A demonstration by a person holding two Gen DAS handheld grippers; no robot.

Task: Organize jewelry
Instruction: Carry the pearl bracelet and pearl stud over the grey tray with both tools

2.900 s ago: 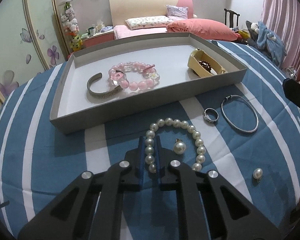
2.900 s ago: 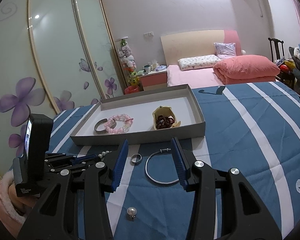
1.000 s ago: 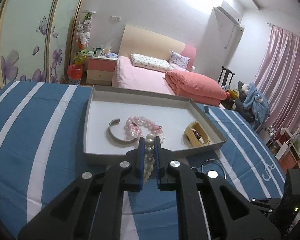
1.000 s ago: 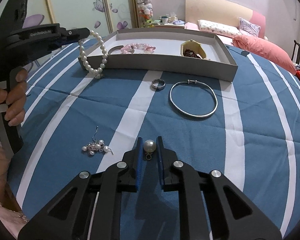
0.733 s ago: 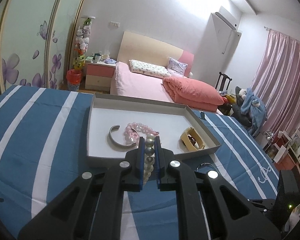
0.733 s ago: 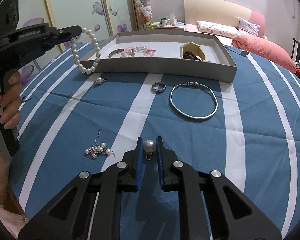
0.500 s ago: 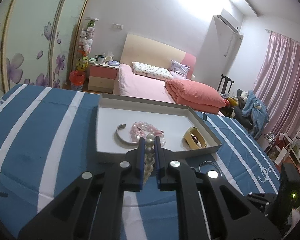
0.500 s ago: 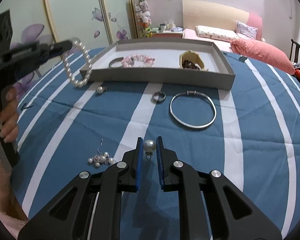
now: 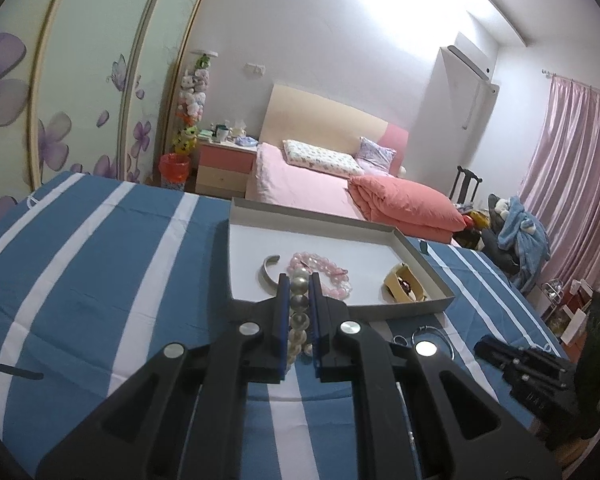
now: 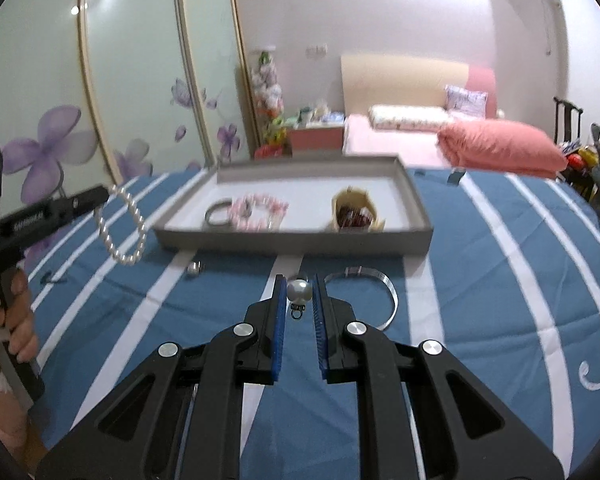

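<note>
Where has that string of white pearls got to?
In the right wrist view the pearl bracelet hangs at the left from the left hand-held gripper, above the striped blue cloth, just left of the grey tray.

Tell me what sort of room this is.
A bedroom, most likely: a pink bed with pillows and headboard, a bedside cabinet, and sliding wardrobe doors painted with purple flowers.

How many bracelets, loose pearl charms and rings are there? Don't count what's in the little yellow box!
Bracelets and bangles: 4 (pearl bracelet, pink bead bracelet, silver cuff, silver bangle)
Pearl charms: 2 (held pearl charm, loose pearl charm, blurry)
Rings: 1 (ring)
Total: 7
</note>
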